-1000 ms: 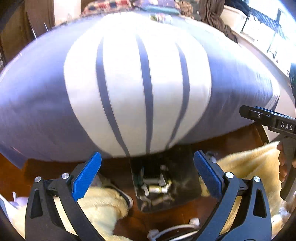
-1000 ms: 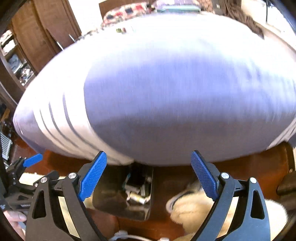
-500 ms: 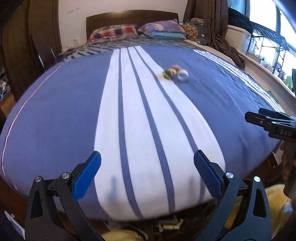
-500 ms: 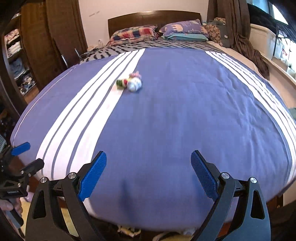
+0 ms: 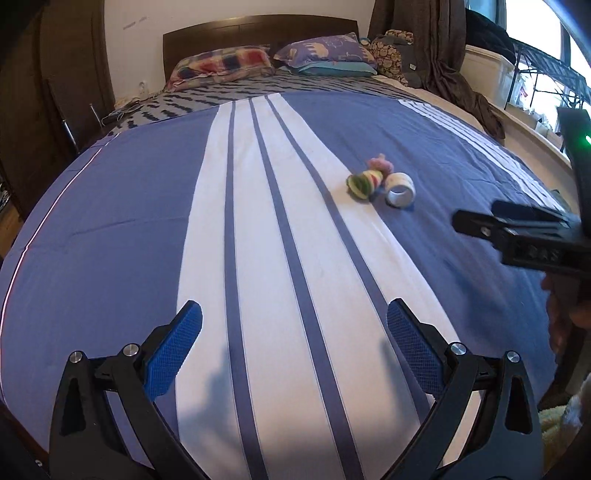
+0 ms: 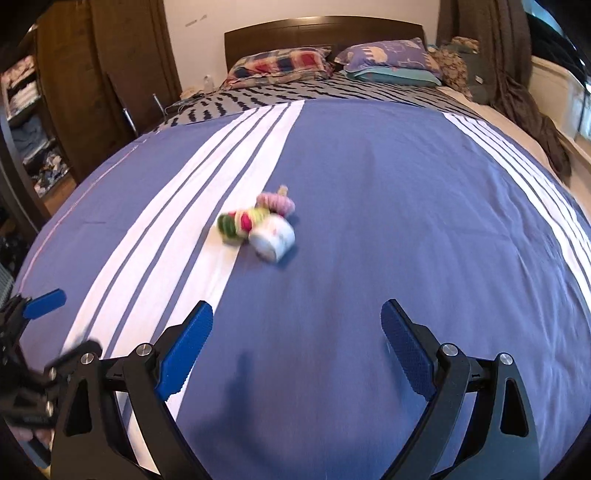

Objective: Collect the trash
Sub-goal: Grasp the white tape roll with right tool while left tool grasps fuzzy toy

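Observation:
A small heap of trash lies in the middle of the blue and white striped bedspread (image 5: 258,229): a white cup (image 5: 400,189) on its side, a green and red crumpled wrapper (image 5: 361,182) and a pink piece (image 5: 380,163). In the right wrist view the cup (image 6: 273,238), wrapper (image 6: 236,223) and pink piece (image 6: 277,202) lie ahead and left of centre. My left gripper (image 5: 293,345) hovers open over the near end of the bed, nothing between its fingers. My right gripper (image 6: 297,341) is open and likewise holds nothing, nearer to the heap.
Pillows (image 6: 280,64) and a dark wooden headboard (image 6: 321,31) stand at the far end. A brown cloth (image 6: 532,110) hangs over the bed's right side. A wooden wardrobe (image 6: 55,92) with shelves fills the left. The other gripper shows at the right edge (image 5: 524,236) of the left view.
Both grippers rose from the floor at the bed's foot to above the bedspread and moved forward. The trash heap came into view and is now closer. Both stayed open.

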`<state>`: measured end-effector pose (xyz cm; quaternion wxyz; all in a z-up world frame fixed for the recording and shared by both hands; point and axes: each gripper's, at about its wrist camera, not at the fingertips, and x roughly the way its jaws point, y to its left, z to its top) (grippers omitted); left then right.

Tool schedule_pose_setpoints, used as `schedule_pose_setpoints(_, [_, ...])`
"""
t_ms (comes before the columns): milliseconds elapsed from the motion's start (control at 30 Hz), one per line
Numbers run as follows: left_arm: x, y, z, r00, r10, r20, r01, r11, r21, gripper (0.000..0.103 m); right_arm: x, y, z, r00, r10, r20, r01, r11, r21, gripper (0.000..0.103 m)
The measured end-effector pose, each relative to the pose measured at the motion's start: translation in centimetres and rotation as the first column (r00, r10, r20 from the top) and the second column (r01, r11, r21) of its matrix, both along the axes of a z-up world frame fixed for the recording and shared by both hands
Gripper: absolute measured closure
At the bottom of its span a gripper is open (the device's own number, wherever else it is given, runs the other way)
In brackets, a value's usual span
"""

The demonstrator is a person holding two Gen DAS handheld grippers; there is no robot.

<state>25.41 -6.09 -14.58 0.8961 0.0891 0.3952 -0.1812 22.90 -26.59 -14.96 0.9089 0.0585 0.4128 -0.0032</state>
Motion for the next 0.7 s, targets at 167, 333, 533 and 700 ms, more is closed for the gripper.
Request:
schedule_pose_setpoints(167, [2.1, -0.7, -0.7, 1.000, -0.009, -0.015, 0.009, 1.000, 0.009, 0.008, 4.2, 0.5, -1.3, 0.999, 0.023, -0.033, -0.024, 1.000, -0.009, 0.016])
schedule_pose_setpoints(333, [3.5, -1.3, -1.1, 0.999, -0.023, -0.022, 0.023, 1.000, 0.005, 0.008, 7.1, 1.0, -2.4, 0.996, 0.051, -0.072, -0.051, 0.999, 0.004, 0.034])
schedule_pose_setpoints(533, [4.8, -2.6, -1.1, 0.999, -0.033, -0.022, 0.033, 0.999, -0.006, 0.008, 8.2, 1.3, -2.8, 0.993, 0.089, -0.082, -0.088, 0.996, 0.018, 0.063])
schedule_pose_setpoints(700, [5.7, -4.1, -1.0, 0.998, -0.056, -0.022, 0.056, 0.998, -0.015, 0.008, 7.7, 0.8, -2.1, 0.994, 0.091, -0.066, -0.091, 0.996, -0.004, 0.064])
